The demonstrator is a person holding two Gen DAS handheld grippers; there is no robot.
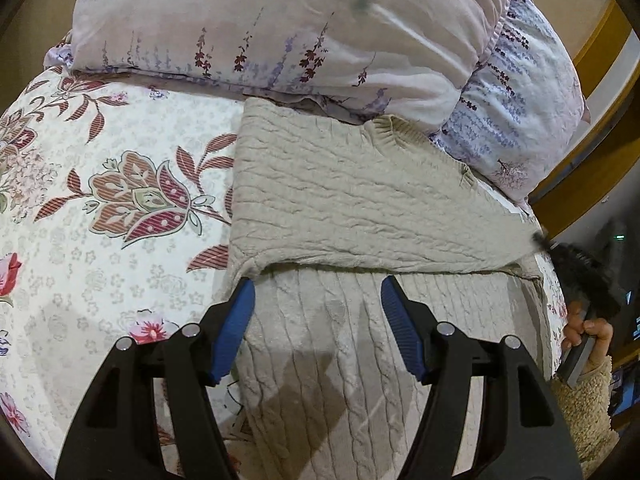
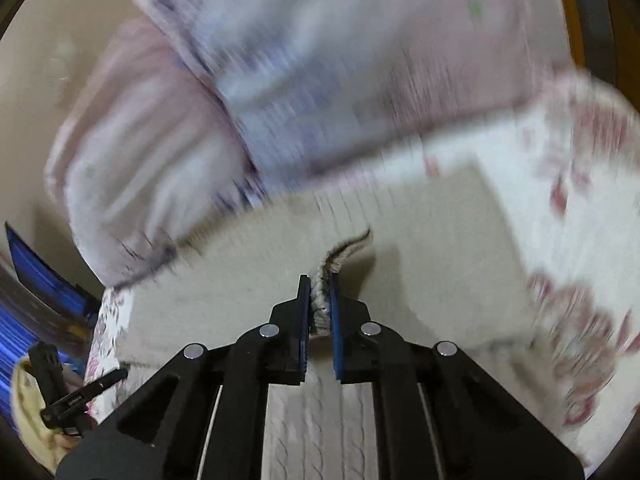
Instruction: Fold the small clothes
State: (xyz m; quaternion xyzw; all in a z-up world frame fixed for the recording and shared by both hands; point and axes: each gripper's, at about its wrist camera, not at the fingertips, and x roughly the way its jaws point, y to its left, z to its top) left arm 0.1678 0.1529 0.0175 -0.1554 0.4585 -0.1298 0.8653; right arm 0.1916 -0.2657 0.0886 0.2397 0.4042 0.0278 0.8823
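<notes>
On the bed (image 1: 100,240), over a floral-printed sheet, lies a beige cable-knit sweater (image 1: 340,200), its upper part folded across the lower part so that a horizontal fold edge runs just beyond the left claw. Behind the sweater, two pillows in pale lilac floral covers (image 1: 280,32) are stacked against the head of the bed, the far edge of the sweater touching them.

Left claw (image 1: 318,294): its blue pads stand well apart above the lower, vertically ribbed part of the sweater, with nothing between them; the left pad sits near the left corner of the fold.

Right claw (image 2: 320,298): closed narrowly on a pinched ridge of the beige knit, which bulges out between and beyond the two blue pads. The right wrist view is heavily motion-blurred, so the pillows and sheet appear only as smeared colour.

At the right margin of the left wrist view, a hand (image 1: 588,330) in a fleecy cream sleeve grips a grey handle beside the edge of the bed; the dark, blurred right claw meets the right end of the fold there.
</notes>
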